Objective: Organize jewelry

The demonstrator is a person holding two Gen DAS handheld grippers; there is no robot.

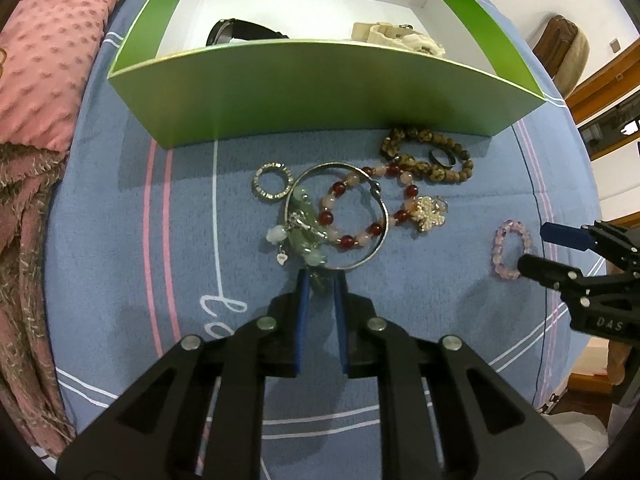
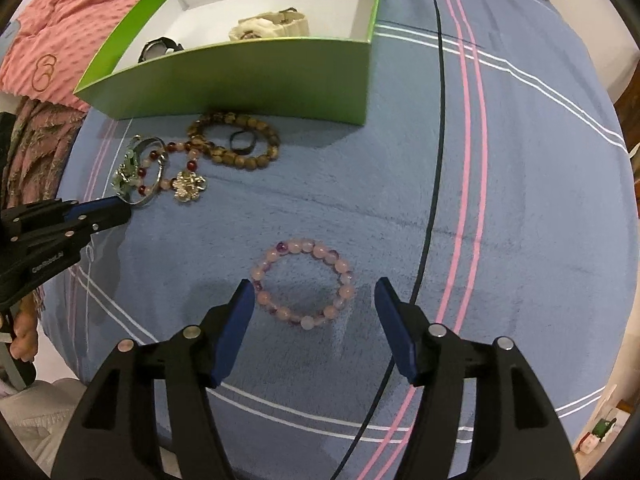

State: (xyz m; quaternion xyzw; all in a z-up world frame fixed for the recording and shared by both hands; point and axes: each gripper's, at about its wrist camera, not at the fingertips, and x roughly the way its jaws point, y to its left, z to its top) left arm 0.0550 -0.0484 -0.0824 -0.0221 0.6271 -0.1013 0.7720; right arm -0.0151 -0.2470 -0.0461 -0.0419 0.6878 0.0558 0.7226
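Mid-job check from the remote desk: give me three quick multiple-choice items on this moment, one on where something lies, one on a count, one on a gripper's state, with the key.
1. Where does the pink bead bracelet lie?
A. Inside the green box
B. On the blue blanket, between the right gripper's fingers
C. On the pink cushion

2. How many watches lie in the green box?
A. None
B. Two
C. Four

3. How does the left gripper stand?
A. Wide open above the box
B. Out of view
C. Closed narrow on the green charm bracelet

Key: 1 B, the bracelet rests on the blanket just ahead of the open right gripper. 2 B, a black watch and a cream watch show inside. 3 C, its blue pads pinch the green charm bracelet near the silver bangle.
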